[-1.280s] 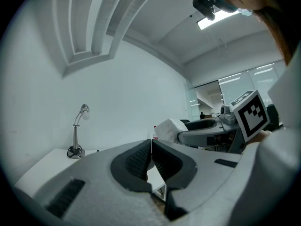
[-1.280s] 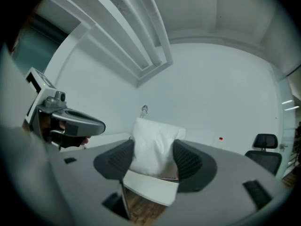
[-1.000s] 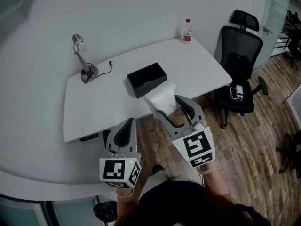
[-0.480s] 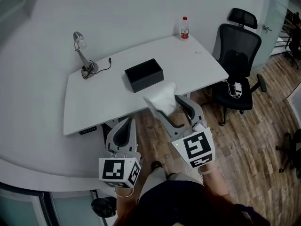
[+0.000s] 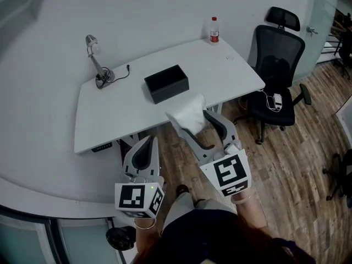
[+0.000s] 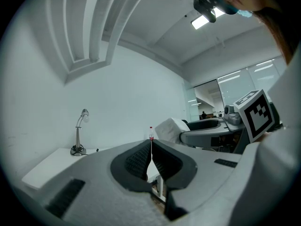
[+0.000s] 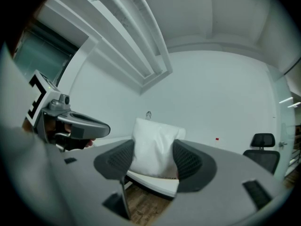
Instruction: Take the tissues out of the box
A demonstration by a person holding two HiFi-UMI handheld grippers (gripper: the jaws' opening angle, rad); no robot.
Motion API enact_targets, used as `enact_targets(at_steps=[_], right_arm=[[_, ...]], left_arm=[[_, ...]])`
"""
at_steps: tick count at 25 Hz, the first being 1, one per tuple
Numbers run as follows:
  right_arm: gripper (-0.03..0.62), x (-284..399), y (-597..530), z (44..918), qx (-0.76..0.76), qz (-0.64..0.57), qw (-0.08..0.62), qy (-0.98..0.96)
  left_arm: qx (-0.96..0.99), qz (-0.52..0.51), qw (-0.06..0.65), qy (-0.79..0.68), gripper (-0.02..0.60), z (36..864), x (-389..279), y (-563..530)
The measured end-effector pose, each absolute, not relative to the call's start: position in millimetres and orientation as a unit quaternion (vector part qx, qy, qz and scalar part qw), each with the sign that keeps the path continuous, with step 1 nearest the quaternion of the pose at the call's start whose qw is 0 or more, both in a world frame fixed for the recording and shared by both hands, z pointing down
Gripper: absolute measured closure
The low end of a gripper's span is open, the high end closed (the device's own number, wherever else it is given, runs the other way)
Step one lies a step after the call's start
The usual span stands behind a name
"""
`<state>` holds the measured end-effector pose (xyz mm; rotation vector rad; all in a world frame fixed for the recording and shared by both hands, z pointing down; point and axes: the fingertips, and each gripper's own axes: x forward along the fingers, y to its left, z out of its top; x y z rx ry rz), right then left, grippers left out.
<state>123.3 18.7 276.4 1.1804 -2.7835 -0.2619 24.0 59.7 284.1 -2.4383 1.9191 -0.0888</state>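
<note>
While the black box (image 5: 166, 83) sits on the white desk (image 5: 110, 117) in the head view, the right gripper (image 5: 193, 120) holds the tissues (image 5: 187, 113) near the desk's front edge, apart from the box. The left gripper (image 5: 146, 145) is lower down.

Left gripper view: jaws pressed together, nothing between.

Right gripper view: both jaws spread wide, pinching the tissues (image 7: 154, 147).

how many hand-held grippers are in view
2. The left hand-held gripper is low in the head view, jaws shut and empty; the right hand-held gripper holds a white soft tissue pack near the white desk's front edge. None seem hidden.
</note>
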Motion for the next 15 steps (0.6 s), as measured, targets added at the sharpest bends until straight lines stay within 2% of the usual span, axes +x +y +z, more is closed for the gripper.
enact_targets(at_steps=[15], right_arm=[[0.316,131,31,281,0.389,-0.079,0.056,-0.916]], left_arm=[[-0.786,-0.029,0.014,0.618,0.555,288,32,71]])
